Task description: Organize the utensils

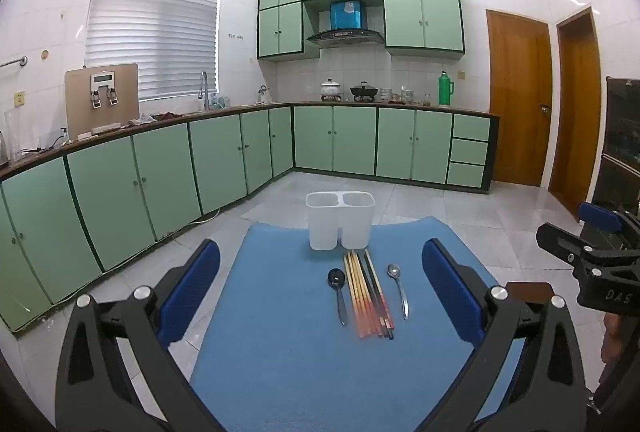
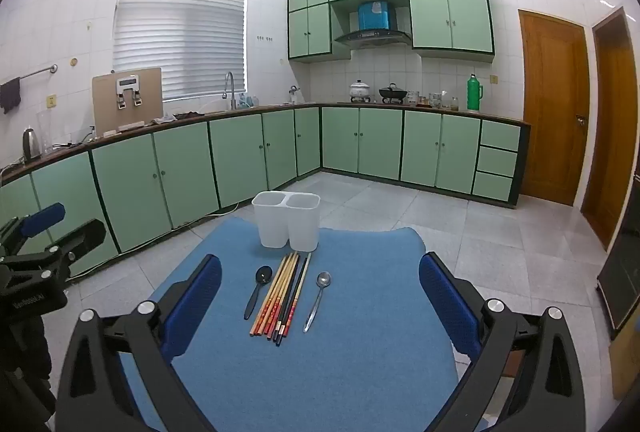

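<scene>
A white two-compartment utensil holder [image 1: 340,219] [image 2: 287,225] stands empty at the far end of a blue mat [image 1: 280,352] [image 2: 340,352]. In front of it lie a black spoon [image 1: 338,292] [image 2: 258,290], a bundle of several chopsticks [image 1: 368,294] [image 2: 282,296] and a silver spoon [image 1: 399,288] [image 2: 317,298], side by side. My left gripper [image 1: 320,296] is open and empty above the near part of the mat. My right gripper [image 2: 320,298] is open and empty too; it also shows at the right edge of the left wrist view [image 1: 600,252].
The mat covers a small table standing on a grey tiled floor [image 2: 500,252]. Green kitchen cabinets [image 1: 160,172] run along the left and back walls. Two wooden doors [image 2: 554,104] are at the right. A dark cabinet [image 1: 620,152] stands at the far right.
</scene>
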Action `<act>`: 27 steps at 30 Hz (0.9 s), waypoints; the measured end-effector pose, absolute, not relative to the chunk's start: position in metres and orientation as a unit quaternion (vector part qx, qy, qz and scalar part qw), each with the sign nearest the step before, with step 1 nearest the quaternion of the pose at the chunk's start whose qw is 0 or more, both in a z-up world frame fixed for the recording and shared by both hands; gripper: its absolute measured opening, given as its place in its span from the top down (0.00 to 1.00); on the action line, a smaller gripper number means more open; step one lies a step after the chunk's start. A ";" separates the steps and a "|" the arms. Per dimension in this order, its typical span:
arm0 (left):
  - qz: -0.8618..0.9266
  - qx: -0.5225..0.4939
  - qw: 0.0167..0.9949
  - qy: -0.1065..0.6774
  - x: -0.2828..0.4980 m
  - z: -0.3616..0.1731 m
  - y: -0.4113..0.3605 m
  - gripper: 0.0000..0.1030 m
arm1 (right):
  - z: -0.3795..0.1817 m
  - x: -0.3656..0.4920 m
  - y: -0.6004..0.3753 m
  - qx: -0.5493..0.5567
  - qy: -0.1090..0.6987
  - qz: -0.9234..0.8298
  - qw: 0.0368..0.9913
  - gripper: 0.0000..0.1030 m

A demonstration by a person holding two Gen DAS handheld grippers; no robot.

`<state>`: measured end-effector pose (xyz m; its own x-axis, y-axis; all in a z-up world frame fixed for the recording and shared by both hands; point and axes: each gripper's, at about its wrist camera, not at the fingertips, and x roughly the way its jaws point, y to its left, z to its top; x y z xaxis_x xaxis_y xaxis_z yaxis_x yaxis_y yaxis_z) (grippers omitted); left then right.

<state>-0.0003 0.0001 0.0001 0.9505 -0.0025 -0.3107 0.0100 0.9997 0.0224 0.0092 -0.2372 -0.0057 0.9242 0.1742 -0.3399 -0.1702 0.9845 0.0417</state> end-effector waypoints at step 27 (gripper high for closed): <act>0.003 0.015 0.988 0.155 0.001 -0.005 0.005 0.05 | -0.007 0.011 -0.242 0.014 0.173 0.089 0.981 0.06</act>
<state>0.0011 0.0047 -0.0047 0.9519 0.0107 -0.3062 -0.0012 0.9995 0.0313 0.0114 -0.2419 -0.0072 0.9243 0.1785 -0.3373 -0.1689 0.9839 0.0578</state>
